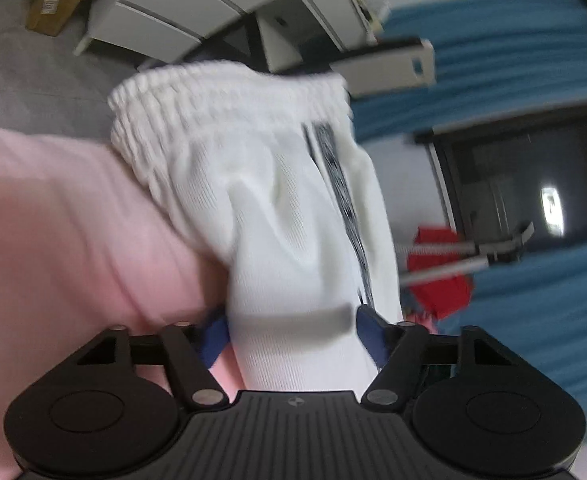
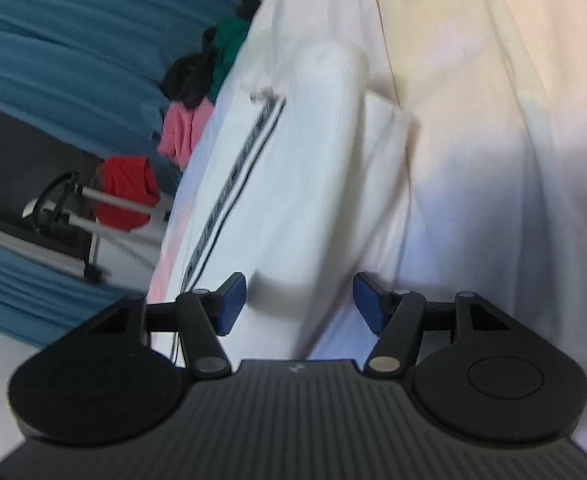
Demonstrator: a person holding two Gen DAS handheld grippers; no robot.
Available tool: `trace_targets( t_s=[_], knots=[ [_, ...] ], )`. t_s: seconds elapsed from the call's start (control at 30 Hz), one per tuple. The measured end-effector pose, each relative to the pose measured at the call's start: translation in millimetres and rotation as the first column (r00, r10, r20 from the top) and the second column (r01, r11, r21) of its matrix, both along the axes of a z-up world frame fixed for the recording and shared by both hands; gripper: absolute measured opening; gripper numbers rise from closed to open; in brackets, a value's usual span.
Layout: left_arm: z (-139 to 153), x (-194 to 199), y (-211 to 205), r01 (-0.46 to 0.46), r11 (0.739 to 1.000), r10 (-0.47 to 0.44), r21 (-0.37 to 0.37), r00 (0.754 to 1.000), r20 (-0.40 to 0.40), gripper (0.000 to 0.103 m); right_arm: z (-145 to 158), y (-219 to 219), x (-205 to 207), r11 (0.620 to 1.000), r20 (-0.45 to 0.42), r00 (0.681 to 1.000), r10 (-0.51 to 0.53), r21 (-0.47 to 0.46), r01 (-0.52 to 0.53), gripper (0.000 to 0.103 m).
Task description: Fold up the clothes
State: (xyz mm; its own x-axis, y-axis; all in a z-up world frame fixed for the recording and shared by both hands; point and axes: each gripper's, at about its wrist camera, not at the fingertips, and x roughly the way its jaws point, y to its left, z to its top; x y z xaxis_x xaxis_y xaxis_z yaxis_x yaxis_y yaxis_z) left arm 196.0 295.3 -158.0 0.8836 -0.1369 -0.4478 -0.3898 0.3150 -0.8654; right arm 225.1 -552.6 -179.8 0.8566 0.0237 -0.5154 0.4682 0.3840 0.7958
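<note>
White shorts (image 1: 277,200) with a dark side stripe lie on pink bedding (image 1: 53,240). The left gripper (image 1: 293,330) stands released, cloth running between its parted blue pads; the right gripper (image 2: 299,300) is likewise spread around a fold, not clamping.

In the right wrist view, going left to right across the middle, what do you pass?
Blue curtain → red garment on the metal rack → white pants with a dark side stripe → cream bedding.
</note>
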Motion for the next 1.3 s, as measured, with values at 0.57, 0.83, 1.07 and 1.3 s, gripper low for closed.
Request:
trace_targets(
  t_s=[0.57, 0.83, 1.07, 1.3],
  knots=[
    [43.4, 20.8, 2.4, -0.083, 0.984, 0.067, 0.156, 0.992, 0.104, 0.012, 15.4, -16.7, 13.2, 0.975, 0.073, 0.991, -0.110, -0.188, 0.122, 0.015],
    [90.6, -44.4, 2.6, -0.107, 0.990, 0.087, 0.096, 0.979, 0.185, 0.012, 42.2, -20.1, -32.6, 0.986, 0.072, 0.993, -0.089, -0.133, 0.098, 0.014],
    [99.9, -105.0, 18.7, -0.107, 0.985, 0.100, 0.138, 0.993, 0.057, 0.012, 47.5, -32.4, -93.7, 0.994, 0.054, 0.993, -0.104, -0.022, 0.105, 0.013],
    [94.2, -127.9, 18.8, -0.040, 0.970, 0.066, 0.242, 0.993, -0.101, 0.022, 29.4, -38.1, -106.1, 0.995, -0.036, 0.995, -0.096, 0.019, 0.097, 0.013]
  ],
)
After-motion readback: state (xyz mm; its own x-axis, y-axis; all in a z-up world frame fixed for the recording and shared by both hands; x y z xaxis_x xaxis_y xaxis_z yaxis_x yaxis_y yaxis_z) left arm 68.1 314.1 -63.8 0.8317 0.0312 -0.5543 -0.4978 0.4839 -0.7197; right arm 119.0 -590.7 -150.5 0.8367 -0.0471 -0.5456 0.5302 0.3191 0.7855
